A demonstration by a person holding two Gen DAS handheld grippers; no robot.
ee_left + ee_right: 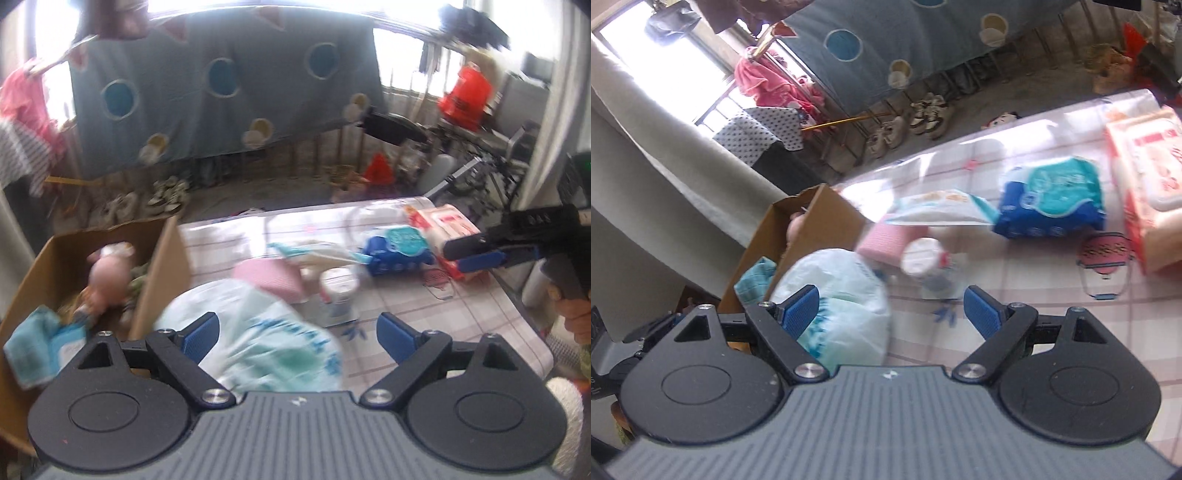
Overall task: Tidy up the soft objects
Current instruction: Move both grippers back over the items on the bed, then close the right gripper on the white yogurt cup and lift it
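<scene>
Both grippers, left [299, 334] and right [892, 308], stand wide apart with nothing between their blue pads. A pale plastic bag [266, 336] lies on the checked table [461, 325] just in front of the left gripper, beside an open cardboard box [162, 266] holding a pink doll [107, 277] and a teal cloth [37, 347]. Farther back lie a pink pack [269, 275], a white roll [338, 291], a blue tissue pack [1052, 206] and a red-and-white wipes pack [1145, 177].

Blown-out window [258, 7] backlight, motion blur, fisheye-bent edges, tablecloth [979, 155] glare.
</scene>
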